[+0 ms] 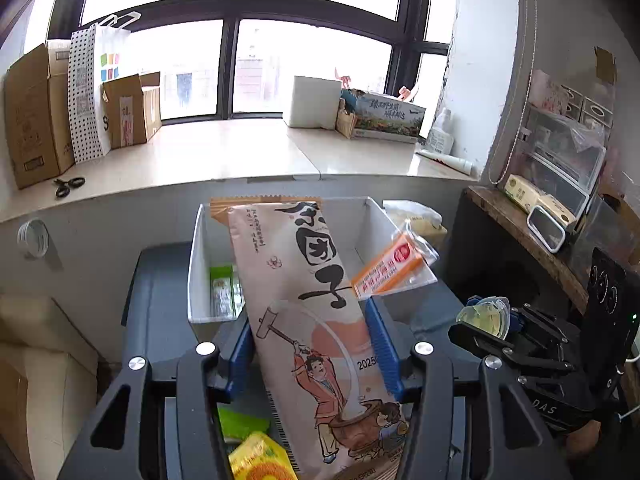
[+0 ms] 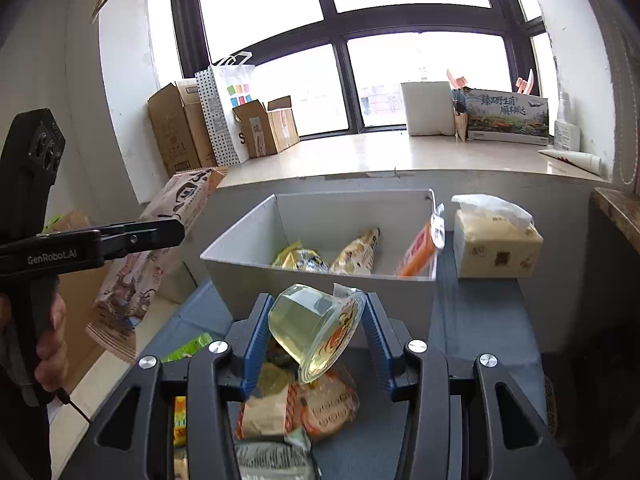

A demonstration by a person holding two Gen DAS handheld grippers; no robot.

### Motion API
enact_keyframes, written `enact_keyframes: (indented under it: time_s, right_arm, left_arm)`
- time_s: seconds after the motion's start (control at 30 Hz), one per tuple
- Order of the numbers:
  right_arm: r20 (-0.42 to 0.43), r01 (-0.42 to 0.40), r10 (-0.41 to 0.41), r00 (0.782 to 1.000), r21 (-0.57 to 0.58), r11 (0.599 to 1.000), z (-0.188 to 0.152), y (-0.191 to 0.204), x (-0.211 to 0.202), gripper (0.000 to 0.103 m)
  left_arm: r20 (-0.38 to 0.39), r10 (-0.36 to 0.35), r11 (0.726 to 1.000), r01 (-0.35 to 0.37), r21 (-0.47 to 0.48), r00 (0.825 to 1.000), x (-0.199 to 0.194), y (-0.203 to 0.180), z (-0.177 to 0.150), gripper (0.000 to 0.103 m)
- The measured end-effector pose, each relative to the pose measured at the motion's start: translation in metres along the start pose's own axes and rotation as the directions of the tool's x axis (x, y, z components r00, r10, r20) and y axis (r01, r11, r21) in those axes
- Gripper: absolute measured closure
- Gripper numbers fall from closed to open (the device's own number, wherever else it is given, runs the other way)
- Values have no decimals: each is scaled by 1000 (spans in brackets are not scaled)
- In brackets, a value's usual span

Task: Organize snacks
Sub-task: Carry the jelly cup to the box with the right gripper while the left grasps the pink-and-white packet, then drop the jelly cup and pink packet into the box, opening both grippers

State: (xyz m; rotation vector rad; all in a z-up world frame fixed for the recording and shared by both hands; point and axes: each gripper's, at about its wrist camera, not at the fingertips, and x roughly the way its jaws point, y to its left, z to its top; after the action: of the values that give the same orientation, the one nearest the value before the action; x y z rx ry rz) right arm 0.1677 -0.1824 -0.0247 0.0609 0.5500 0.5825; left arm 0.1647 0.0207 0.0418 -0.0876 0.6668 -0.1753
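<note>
Evidently bound for the white rectangular bin (image 2: 320, 236) at twelve o'clock, the left gripper (image 1: 308, 344) jaws clamp a long pink illustrated snack packet (image 1: 316, 320), while the right gripper (image 2: 316, 336) jaws pinch a clear, probably jelly, cup (image 2: 312, 328) tilted sideways.

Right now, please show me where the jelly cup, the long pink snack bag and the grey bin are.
jelly cup (image 2: 316, 328), right wrist view, clear side wall.
long pink snack bag (image 1: 312, 320), left wrist view, printed front.
grey bin (image 2: 320, 276), right wrist view, front wall.

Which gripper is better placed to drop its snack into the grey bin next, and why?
Probably the right gripper: its jelly cup hangs just before the grey bin. The left gripper holds a long packet off to the bin's side.
</note>
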Motion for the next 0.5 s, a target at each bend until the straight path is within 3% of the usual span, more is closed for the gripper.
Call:
enact_keyframes:
  time_s: [0.2,0.3,0.37,0.43,0.47,0.5]
  right_arm:
    - [-13,22,-22,1000,21,1000,69,-20,52,53]
    - [-57,16,-12,998,75,997,91,-36,80,53]
    - [-87,57,-50,995,78,995,99,-42,95,52]
    - [-109,89,-80,991,87,992,103,-48,106,17]
    - [-114,95,-84,990,95,991,104,-51,107,0]
    - [-105,99,-88,991,100,990,103,-52,105,0]
  left_arm:
    - [-10,49,998,-49,29,999,56,16,58,45]
    - [16,63,998,-63,6,998,81,28,73,45]
    - [-2,76,997,-76,-8,997,101,35,78,44]
    - [-42,57,998,-58,-35,998,119,44,78,39]
    - [-58,77,996,-78,-31,995,125,47,75,27]
    - [-64,104,994,-106,-25,993,128,50,73,14]
